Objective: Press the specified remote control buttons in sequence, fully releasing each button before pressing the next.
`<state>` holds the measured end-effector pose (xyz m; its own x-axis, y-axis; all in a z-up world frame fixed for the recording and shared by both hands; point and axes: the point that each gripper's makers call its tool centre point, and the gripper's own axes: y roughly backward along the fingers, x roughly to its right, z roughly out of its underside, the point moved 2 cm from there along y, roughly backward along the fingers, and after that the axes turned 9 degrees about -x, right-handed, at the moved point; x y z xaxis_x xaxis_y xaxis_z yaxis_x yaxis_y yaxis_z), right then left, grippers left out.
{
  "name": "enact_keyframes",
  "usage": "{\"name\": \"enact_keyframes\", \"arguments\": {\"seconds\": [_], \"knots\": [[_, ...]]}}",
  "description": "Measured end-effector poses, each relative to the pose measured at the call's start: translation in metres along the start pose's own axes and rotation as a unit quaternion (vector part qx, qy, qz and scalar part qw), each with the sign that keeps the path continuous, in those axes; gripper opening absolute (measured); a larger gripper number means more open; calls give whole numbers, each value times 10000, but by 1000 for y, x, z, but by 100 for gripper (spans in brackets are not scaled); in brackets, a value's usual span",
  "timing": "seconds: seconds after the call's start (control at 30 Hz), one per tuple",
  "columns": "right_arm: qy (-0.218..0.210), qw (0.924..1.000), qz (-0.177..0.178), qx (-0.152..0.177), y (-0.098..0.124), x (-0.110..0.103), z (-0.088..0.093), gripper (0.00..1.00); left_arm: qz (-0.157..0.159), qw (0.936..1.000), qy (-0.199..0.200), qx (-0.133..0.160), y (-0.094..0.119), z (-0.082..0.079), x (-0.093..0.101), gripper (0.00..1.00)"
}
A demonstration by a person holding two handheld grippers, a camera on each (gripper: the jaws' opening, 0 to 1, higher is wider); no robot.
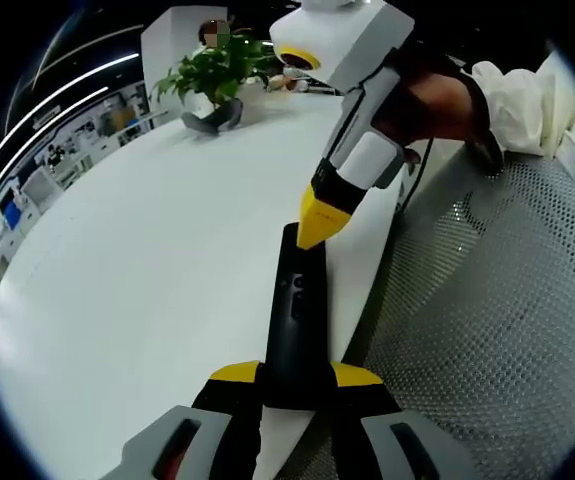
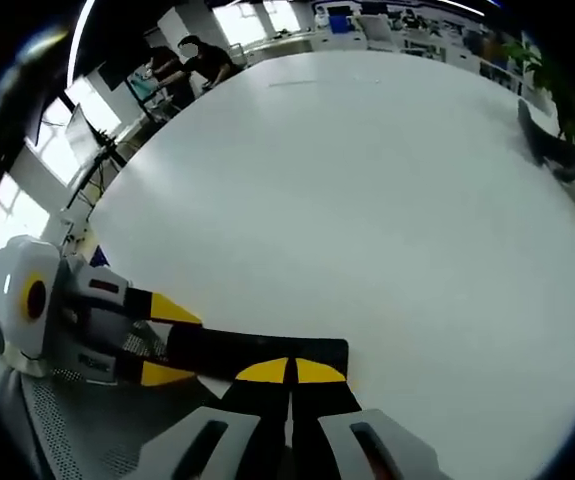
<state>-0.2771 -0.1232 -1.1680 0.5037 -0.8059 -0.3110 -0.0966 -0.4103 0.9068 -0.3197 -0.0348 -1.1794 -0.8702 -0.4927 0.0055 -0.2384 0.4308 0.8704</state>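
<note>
A slim, black, rigid plastic remote [image 1: 295,320] lies at the white table's [image 1: 147,280] edge, beside perforated metal mesh [image 1: 487,300]. The left gripper [image 1: 297,378] clamps its near end; the right gripper [image 1: 319,222], jaws together, tips onto its far end. It looks light and smooth, best held by its long sides.

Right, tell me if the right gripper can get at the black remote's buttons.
Probably yes: the right gripper, fingers together, sits on the slim black remote control, which the left gripper holds at its near end; nothing blocks it.

Both tongs [image 1: 297,378] [image 2: 290,371] have white-grey bodies, black jaws, yellow tips.
</note>
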Motion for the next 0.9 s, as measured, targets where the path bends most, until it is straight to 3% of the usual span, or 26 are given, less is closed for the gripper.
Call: {"name": "enact_keyframes", "arguments": {"seconds": [0.53,0.7,0.9], "knots": [[28,10000,-14,30,-1,-1,1,0,0,10000,-9,3,0,0,0,24],[-213,9997,-155,15,-1,1,0,0,-2,10000,-18,10,0,0,0,24],[-31,10000,-34,-22,0,-2,0,0,-2,10000,-37,-8,-1,0,1,24]]}}
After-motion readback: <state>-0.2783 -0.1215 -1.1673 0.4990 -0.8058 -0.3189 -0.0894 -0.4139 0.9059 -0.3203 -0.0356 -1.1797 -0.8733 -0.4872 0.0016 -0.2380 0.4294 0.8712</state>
